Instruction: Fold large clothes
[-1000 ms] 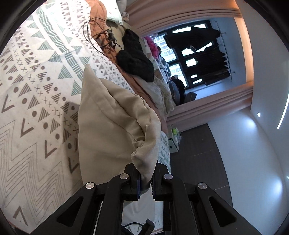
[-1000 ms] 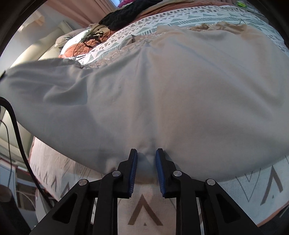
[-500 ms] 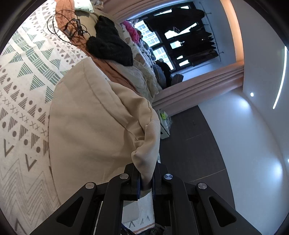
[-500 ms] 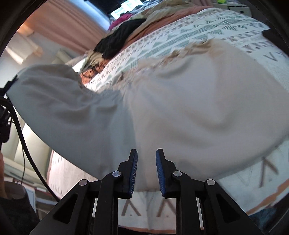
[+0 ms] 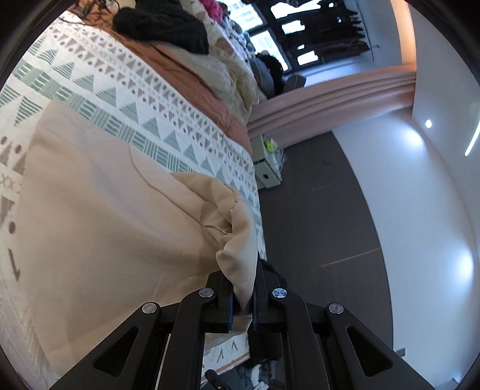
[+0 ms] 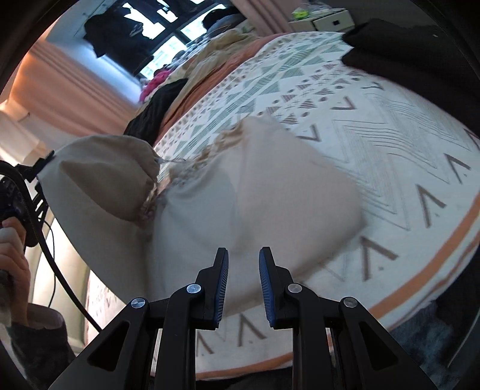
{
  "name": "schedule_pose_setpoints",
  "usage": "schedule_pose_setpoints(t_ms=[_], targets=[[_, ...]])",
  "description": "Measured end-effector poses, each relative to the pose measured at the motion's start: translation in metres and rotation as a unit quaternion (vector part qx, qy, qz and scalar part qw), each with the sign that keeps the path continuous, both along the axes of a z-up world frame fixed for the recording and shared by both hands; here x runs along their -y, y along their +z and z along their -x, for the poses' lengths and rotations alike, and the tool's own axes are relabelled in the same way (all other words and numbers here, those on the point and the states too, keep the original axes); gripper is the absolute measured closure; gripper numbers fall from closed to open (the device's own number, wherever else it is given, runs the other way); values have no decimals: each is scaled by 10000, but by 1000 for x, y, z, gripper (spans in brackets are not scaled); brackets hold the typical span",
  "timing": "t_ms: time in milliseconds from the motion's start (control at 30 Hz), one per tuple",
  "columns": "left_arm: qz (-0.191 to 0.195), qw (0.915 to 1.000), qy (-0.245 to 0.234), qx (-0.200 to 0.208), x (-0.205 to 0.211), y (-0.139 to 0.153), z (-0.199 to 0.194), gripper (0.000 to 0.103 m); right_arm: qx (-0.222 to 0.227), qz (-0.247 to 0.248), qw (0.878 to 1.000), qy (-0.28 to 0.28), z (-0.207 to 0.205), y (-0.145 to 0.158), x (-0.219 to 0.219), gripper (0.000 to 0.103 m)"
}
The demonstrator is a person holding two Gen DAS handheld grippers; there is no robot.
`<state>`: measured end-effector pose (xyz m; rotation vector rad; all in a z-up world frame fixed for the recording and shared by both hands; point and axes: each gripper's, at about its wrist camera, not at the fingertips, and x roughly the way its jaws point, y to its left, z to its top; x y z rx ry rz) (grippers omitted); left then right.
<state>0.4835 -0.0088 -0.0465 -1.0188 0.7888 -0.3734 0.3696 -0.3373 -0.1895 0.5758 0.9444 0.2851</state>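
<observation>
A large beige garment (image 5: 114,216) lies on the patterned bedspread (image 5: 126,99). My left gripper (image 5: 243,295) is shut on a bunched edge of the garment near the bed's side. In the right wrist view the garment (image 6: 264,204) is spread on the bedspread (image 6: 390,144), with its left part (image 6: 102,177) lifted by the other gripper (image 6: 36,171) at the frame's left. My right gripper (image 6: 243,288) is open and empty, just in front of the garment's near edge, with no cloth between its pads.
A pile of clothes with a black knit (image 5: 168,21) lies along the far side of the bed. A dark garment (image 6: 414,54) lies at the right in the right wrist view. A white box (image 5: 267,168) stands on the dark floor (image 5: 324,240).
My right gripper has let go of the garment's edge and drawn back, its jaws a little wider. My left gripper has swung with the cloth, laying the garment lower across the bed.
</observation>
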Motion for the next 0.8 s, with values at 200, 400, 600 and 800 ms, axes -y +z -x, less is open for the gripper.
schedule_pose_setpoints(t_ms=[200,400,600,800], targets=[[-116,9988,-469,-126,54,-16,-9,95,-99,-45,9992,-392,9,-8,38,81],[-239,9935,-1101,-180,104,-27,-12,95,-155,-88,9980,-609,18,-13,63,81],[-562,9842,-1560,-624,150,-69,-11,94,-222,-164,9972,-697,21,-20,80,80],[-532,9774,-1857,-855,159,-90,1,52,-324,-240,9964,-745,25,-29,89,57]])
